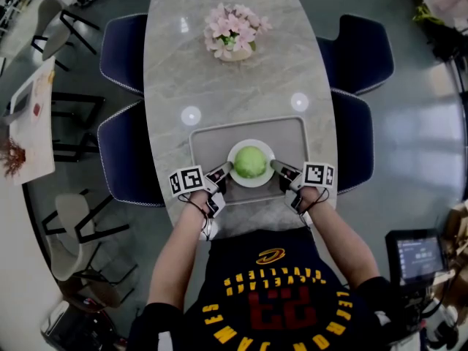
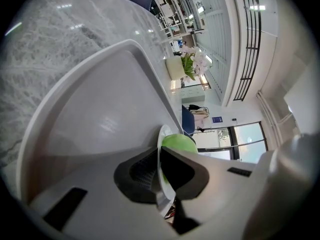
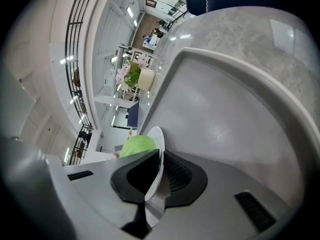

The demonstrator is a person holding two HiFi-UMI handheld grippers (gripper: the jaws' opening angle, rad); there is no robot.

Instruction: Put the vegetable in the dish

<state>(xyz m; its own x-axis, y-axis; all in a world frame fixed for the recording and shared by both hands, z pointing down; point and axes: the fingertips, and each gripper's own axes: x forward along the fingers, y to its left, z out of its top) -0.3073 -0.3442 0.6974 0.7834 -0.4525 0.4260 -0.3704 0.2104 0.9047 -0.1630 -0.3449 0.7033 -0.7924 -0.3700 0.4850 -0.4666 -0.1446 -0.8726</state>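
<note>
A round green vegetable point(image 1: 250, 161) lies in a white dish point(image 1: 251, 180) on a grey tray point(image 1: 205, 141) near the table's front edge. My left gripper point(image 1: 227, 168) is shut on the dish's left rim point(image 2: 163, 149), the vegetable point(image 2: 179, 142) showing just past its jaws. On the opposite side my right gripper point(image 1: 275, 165) is shut on the right rim point(image 3: 156, 159), with the vegetable point(image 3: 136, 146) beyond it. Both rims run thin between the black pads.
A pot of pink flowers point(image 1: 234, 34) stands further back on the marble table point(image 1: 219, 86). Dark blue chairs point(image 1: 123, 53) flank both sides of the table. The tray's raised lip point(image 3: 240, 79) runs round the dish.
</note>
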